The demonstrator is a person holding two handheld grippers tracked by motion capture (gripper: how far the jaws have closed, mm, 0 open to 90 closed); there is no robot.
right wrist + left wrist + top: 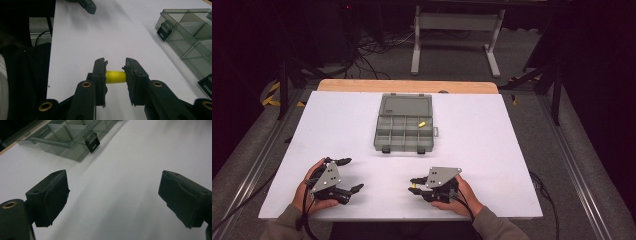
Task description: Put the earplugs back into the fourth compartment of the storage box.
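A small yellow cylinder (pixel 115 77) is clamped end to end between the pads of the right tool (pixel 115 75), low over the white bench (pixel 492 150) at about 5 o'clock from the grey compartment box (pixel 404 131). In the high view the same piece shows as a yellow speck (pixel 413 185) at the tip of that tool (pixel 416 185). It is judged to be light and probably somewhat soft, like a foam plug, so only a gentle squeeze should be needed. The smooth round sides could roll or slip, so the present hold on the two flat ends looks the safer one; a hard pinch might deform it.

The left tool (pixel 112 197) is released, its jaws standing wide apart with nothing but bare bench between them; in the high view it rests (pixel 348 175) at about 7 o'clock from the box.

Counted: two yellow cylinders, one held and a second (pixel 422 123) lying in a compartment on the box's right side, towards 3 o'clock; one box, its lid laid open towards 12 o'clock; two black latches (pixel 386 149) on its near edge; two tools.
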